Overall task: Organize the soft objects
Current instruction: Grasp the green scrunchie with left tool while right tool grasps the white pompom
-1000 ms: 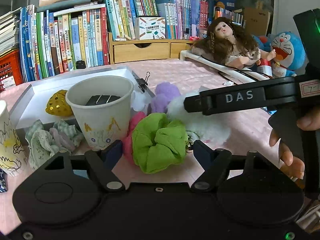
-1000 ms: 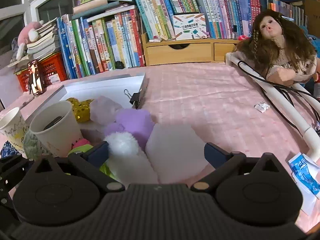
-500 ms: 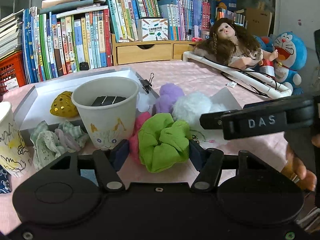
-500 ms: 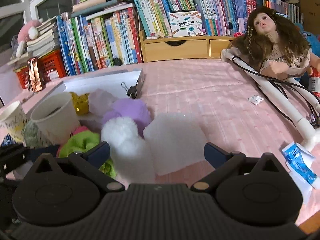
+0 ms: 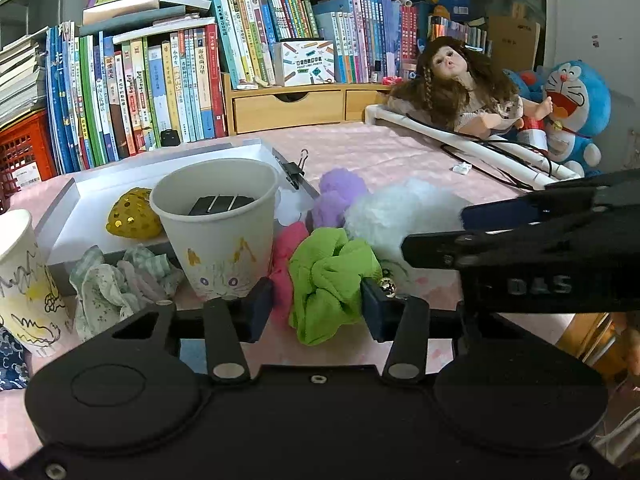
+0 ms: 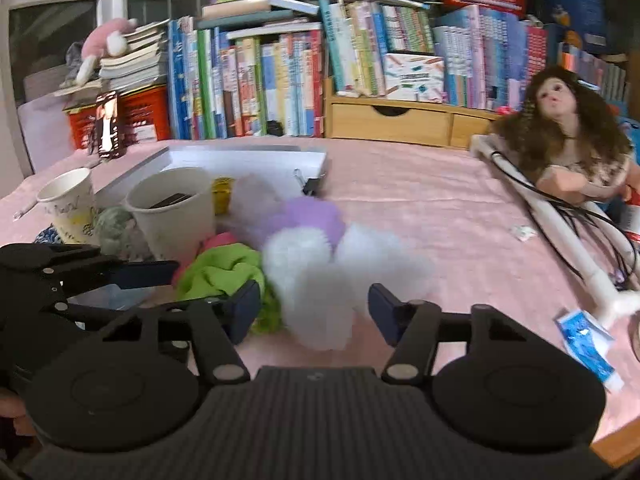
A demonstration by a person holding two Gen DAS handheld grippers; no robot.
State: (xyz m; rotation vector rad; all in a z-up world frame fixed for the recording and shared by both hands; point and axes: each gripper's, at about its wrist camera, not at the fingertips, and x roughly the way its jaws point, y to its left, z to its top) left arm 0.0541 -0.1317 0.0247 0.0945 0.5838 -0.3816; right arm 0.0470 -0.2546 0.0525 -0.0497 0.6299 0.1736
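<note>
1. Left tongs (image 5: 316,304) stood spread either side of the green scrunchie (image 5: 332,276), pads just beside it and not yet pinching; right tongs (image 6: 314,308) stood spread around the white fluffy ball (image 6: 304,268), gripping nothing.
2. Just beyond, the pink scrunchie (image 5: 286,256) touched the green one, so closing could drag both.
3. To the left, the paper cup (image 5: 218,232) sat close to the left pad; a sideways nudge could tip it.
4. Farther off lay the purple pompom (image 5: 340,196), then the white tray (image 5: 80,200) with a gold ball (image 5: 132,220).
5. Both tongs worked near each other; they might collide.
</note>
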